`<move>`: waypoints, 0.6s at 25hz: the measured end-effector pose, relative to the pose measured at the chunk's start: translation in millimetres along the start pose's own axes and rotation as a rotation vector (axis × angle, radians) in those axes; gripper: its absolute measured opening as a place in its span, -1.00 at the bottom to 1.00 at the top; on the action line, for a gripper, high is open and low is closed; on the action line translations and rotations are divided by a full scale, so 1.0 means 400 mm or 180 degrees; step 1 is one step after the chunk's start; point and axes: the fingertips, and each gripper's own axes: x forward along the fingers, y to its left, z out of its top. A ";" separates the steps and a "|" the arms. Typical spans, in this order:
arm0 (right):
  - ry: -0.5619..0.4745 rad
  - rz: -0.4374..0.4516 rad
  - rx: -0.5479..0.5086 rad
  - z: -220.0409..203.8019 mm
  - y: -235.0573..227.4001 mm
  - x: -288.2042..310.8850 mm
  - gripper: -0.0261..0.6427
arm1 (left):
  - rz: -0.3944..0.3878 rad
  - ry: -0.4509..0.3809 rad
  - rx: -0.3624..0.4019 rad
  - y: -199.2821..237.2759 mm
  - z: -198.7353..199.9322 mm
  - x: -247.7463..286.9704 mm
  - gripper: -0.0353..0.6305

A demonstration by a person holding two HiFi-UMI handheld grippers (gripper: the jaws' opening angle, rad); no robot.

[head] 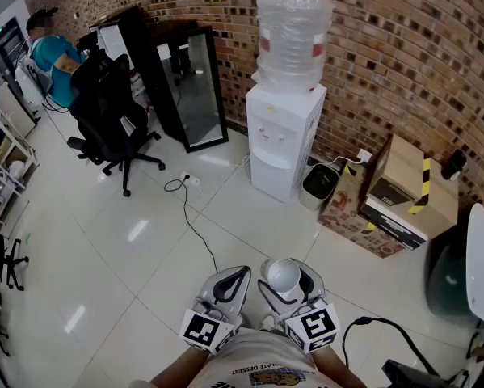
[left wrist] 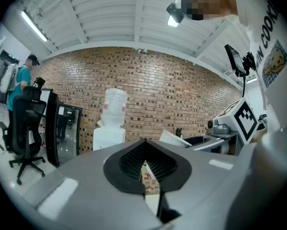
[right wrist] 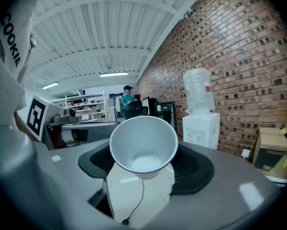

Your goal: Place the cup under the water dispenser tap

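Right gripper (head: 288,280): jaws spread wide and clamped on the white cup (right wrist: 143,145), its open mouth facing back toward the gripper camera. Left gripper (head: 235,278): jaws together, nothing between them. The cup is over the floor (head: 145,241), well apart from the water dispenser (head: 284,140) at the brick wall (head: 403,55).
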 end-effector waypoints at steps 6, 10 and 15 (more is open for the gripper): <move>-0.0062 0.0042 -0.0032 0.017 -0.036 -0.012 0.12 | 0.0029 -0.0011 0.0078 -0.025 0.008 0.046 -0.92; -0.0060 0.0071 -0.0018 0.015 -0.047 -0.011 0.12 | 0.0033 -0.0026 0.0100 -0.029 0.014 0.063 -0.92; -0.0048 0.0081 -0.0014 0.003 -0.065 0.004 0.12 | 0.0032 -0.0017 0.0068 -0.016 0.000 0.087 -0.92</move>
